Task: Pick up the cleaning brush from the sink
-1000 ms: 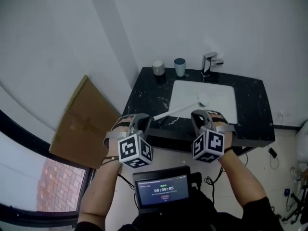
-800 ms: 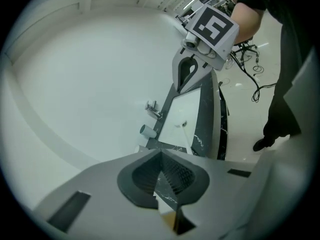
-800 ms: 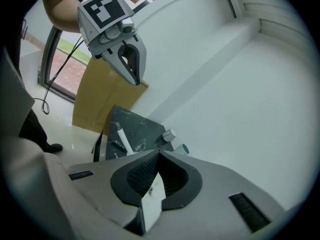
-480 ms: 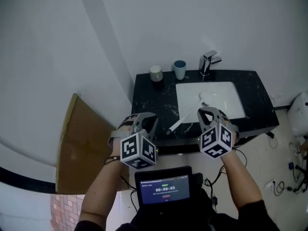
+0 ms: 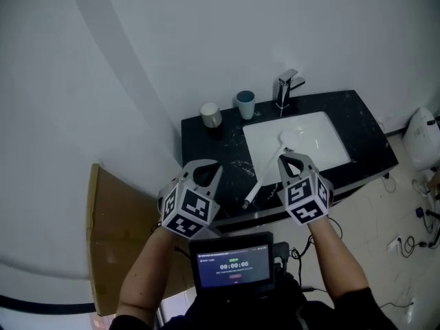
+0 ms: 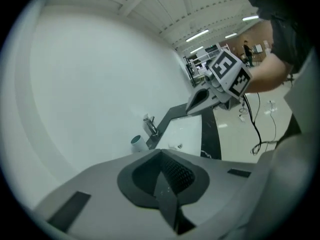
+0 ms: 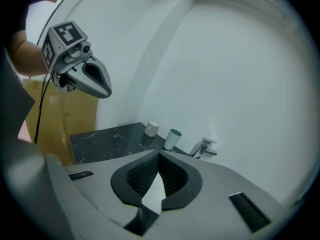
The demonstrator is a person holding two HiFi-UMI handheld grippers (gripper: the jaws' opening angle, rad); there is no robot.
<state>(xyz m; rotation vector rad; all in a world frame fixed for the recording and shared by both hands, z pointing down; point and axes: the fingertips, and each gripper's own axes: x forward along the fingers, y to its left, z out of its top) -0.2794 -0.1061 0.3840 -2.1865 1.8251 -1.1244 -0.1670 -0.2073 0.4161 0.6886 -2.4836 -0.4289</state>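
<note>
The cleaning brush (image 5: 263, 172) has a long white handle. It lies slantwise, head in the white sink (image 5: 323, 143) and handle end over the black counter's front edge (image 5: 227, 215). My left gripper (image 5: 214, 169) hovers above the counter to the left of the handle, shut and holding nothing. Just right of the handle, over the sink's near rim, my right gripper (image 5: 285, 159) is also shut and holding nothing. The left gripper view shows the sink (image 6: 187, 133) beyond its closed jaws and the right gripper (image 6: 210, 96) above. The right gripper view shows the left gripper (image 7: 82, 76).
A chrome faucet (image 5: 285, 88) stands behind the sink, with a blue cup (image 5: 245, 104) and a pale cup (image 5: 211, 115) on the counter to its left. Cardboard (image 5: 117, 239) leans by the wall at the left. A tablet screen (image 5: 234, 265) sits below the grippers. Cables lie on the floor at right.
The view has swung, so the counter now sits more slanted and the cardboard lower left. Both grippers stay shut in front of the counter, the right one closer to the brush handle.
</note>
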